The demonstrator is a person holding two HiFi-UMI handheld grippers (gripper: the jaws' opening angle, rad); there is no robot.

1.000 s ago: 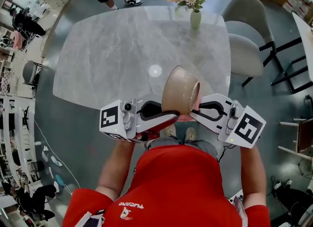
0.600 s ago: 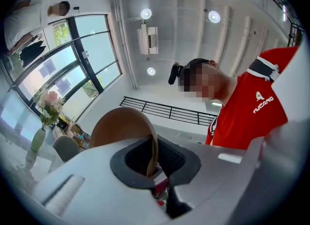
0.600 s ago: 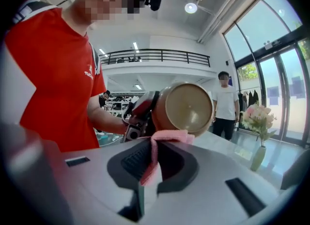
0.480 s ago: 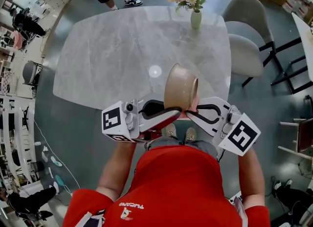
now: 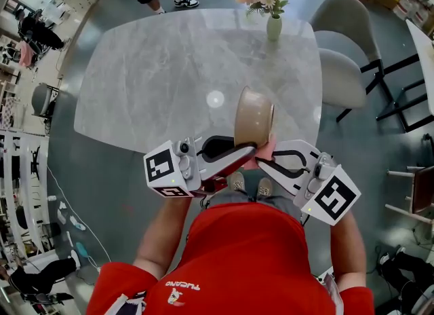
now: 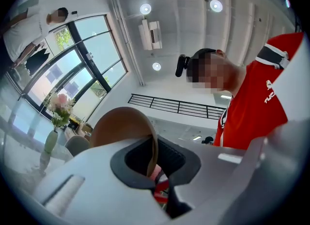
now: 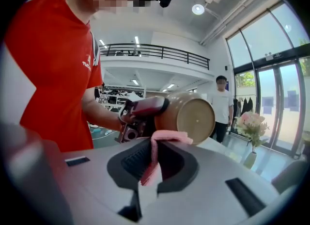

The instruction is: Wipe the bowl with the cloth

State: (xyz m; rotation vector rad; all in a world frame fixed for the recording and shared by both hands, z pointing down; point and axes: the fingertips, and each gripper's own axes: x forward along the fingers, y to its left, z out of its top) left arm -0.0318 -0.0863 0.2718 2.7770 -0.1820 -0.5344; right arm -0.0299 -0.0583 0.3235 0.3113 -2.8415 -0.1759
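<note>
The person holds a tan, round ceramic bowl (image 5: 254, 115) up on its side over the near edge of the grey marble table (image 5: 169, 76), with its foot facing the right gripper's camera. The left gripper (image 5: 237, 154) is clenched on the bowl's rim, one jaw inside and one outside. The right gripper (image 7: 152, 161) is clamped on a pink cloth (image 7: 170, 136), whose folded top meets the bowl's outer wall low down. A pale green vase of pink flowers (image 5: 273, 27) stands at the table's far edge.
</note>
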